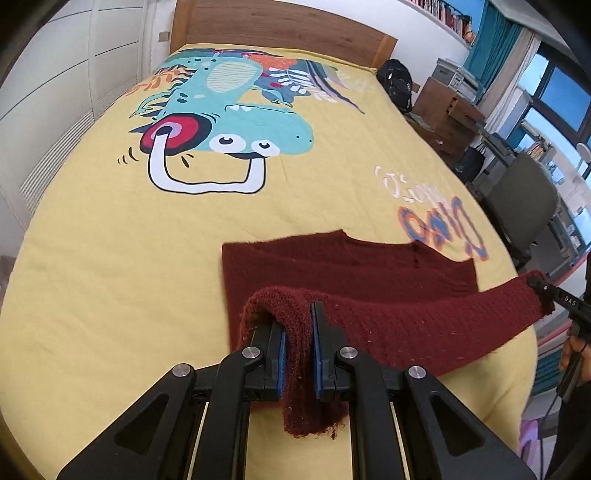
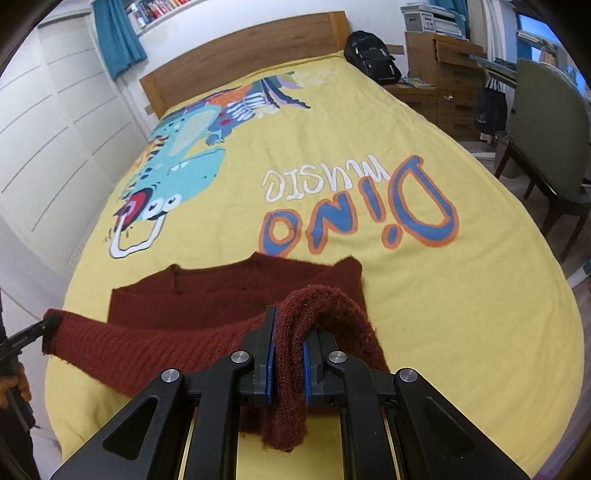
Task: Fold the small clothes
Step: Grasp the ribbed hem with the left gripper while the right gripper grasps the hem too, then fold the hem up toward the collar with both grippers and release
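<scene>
Left wrist view: my left gripper [image 1: 298, 354] pinches one corner of the dark red sweater [image 1: 343, 266], and my right gripper [image 2: 287, 363] clamps the opposite corner. I have the near hem lifted between them; the rest lies flat ahead on the yellow bedspread [image 1: 110, 258]. Bare bedspread stretches beyond the sweater's far edge to the headboard [image 1: 280, 22].

Maroon sweater [image 1: 343, 266], yellow dinosaur-print bedspread [image 1: 110, 258]
</scene>
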### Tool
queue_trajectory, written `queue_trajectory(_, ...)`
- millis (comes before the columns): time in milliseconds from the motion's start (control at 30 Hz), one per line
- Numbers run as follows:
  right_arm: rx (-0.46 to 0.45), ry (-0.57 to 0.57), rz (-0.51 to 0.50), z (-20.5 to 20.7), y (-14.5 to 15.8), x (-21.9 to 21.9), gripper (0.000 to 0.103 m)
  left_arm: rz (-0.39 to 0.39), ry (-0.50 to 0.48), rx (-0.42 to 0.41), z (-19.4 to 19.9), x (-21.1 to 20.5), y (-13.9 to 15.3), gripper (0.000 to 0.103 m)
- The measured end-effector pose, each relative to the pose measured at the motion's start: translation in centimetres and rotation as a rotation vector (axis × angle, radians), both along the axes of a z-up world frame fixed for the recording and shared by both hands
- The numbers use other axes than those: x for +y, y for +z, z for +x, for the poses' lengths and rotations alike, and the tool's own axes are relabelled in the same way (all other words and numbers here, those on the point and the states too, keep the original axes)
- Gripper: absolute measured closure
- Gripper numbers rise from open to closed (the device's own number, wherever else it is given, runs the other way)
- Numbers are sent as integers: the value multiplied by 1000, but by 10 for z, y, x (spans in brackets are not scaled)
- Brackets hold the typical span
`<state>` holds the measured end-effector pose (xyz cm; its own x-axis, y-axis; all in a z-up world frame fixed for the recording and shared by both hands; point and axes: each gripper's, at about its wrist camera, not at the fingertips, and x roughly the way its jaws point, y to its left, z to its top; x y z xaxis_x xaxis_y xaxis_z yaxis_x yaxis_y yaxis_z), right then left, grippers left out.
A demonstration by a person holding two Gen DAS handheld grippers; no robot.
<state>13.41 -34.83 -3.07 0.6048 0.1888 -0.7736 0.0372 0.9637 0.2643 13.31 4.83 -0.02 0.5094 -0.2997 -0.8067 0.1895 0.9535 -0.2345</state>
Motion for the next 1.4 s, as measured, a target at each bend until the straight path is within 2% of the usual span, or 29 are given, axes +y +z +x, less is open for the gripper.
queue_trajectory(100, 45, -1, -10, 30, -18, 3, 92, 24, 8, 29, 24, -5, -21, 94)
queue_trajectory(267, 148, 10, -39, 68, -56, 11, 92, 113, 15, 84, 53, -17, -61, 94)
queue_trajectory(400, 224, 14, -61, 85, -86, 19, 91, 167, 33, 119, 65, -23, -90, 93)
queue_trajectory(533, 286, 3, -48, 94, -110, 19, 88, 200, 52, 151, 73, -25, -105, 92)
queue_trajectory(600, 295, -4, -44, 95, -115, 18, 79, 198, 62, 163, 75, -24, -107, 91)
queue_trajectory(633, 290, -6, -46, 95, -115, 18, 76, 193, 66, 170, 76, -23, -107, 88)
queue_trajectory(667, 282, -9, -44, 94, -113, 18, 69, 188, 74, 179, 78, -23, -107, 84)
queue_trajectory(700, 275, -11, -38, 93, -112, 18, 58, 176, 84, 187, 79, -22, -106, 81)
queue_trajectory(733, 270, -9, -26, 92, -110, 17, 49, 165, 89, 191, 79, -21, -105, 70)
queue_trajectory(767, 265, -5, -17, 92, -108, 18, 35, 148, 93, 194, 80, -21, -104, 55)
queue_trajectory(800, 257, 0, -12, 91, -105, 19, 27, 126, 93, 190, 79, -22, -100, 48)
queue_trajectory(833, 245, 11, -18, 90, -101, 21, 25, 120, 95, 178, 78, -23, -96, 36)
queue_trajectory(900, 228, 21, -50, 88, -94, 26, 23, 125, 85, 145, 76, -28, -87, 35)
queue_trajectory(933, 220, 24, -64, 87, -91, 28, 22, 124, 78, 137, 75, -31, -84, 30)
queue_trajectory(967, 206, 28, -75, 86, -87, 31, 20, 124, 71, 131, 74, -33, -81, 18)
queue_trajectory(1000, 197, 28, -81, 85, -84, 33, 18, 126, 65, 123, 73, -36, -78, 13)
queue_trajectory(1200, 149, 84, -154, 71, -75, 61, 16, 147, 33, 82, 61, -57, -77, 1)
queue_trajectory(1233, 142, 98, -175, 69, -76, 67, 14, 152, 25, 80, 59, -61, -78, 1)
queue_trajectory(1267, 133, 112, -204, 66, -77, 75, 5, 158, 16, 80, 56, -66, -80, 1)
queue_trajectory(1300, 128, 122, -221, 63, -79, 82, 0, 163, 7, 80, 54, -71, -83, 1)
queue_trajectory(1400, 112, 146, -245, 52, -89, 103, 0, 169, -13, 79, 45, -84, -94, 1)
